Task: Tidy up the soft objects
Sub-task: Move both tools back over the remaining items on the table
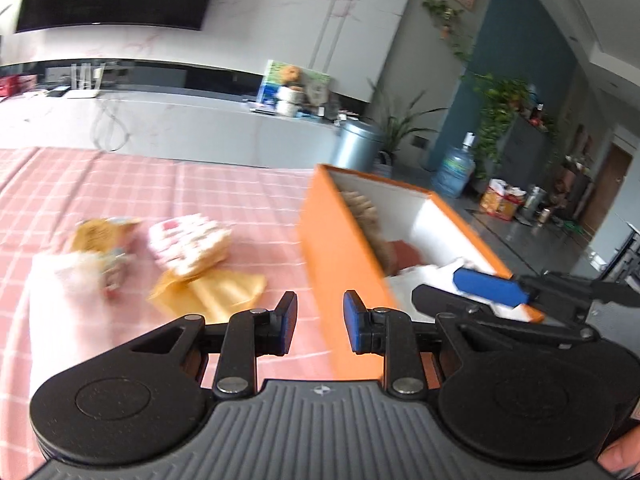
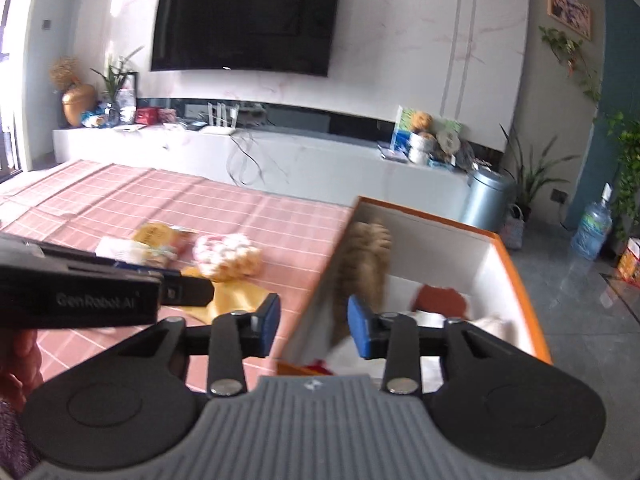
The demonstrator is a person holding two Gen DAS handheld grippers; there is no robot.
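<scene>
The left gripper [image 1: 320,322], black with blue pads, hangs over the pink checked tablecloth [image 1: 120,184] with its fingers parted and nothing between them. Ahead of it and to its left lie the loose soft things: a flat yellow cloth [image 1: 216,292], closest to the fingertips, a pink-and-white knitted bundle [image 1: 190,246] on the cloth's far edge, and further left a blurred heap of white fabric [image 1: 64,280] with a yellow printed packet [image 1: 100,232]. Just ahead and to its right stands the orange cardboard box with white inner walls [image 1: 340,252], its near wall almost at the right finger.

The right gripper [image 2: 314,326] is also spread, with no object between its pads, poised over the near left wall of that same box [image 2: 516,280]. Inside, ahead of its fingers, are a beige knitted piece [image 2: 366,264] against the left wall, a rust-red soft item [image 2: 440,300] and some white fabric [image 2: 496,326] to the right
</scene>
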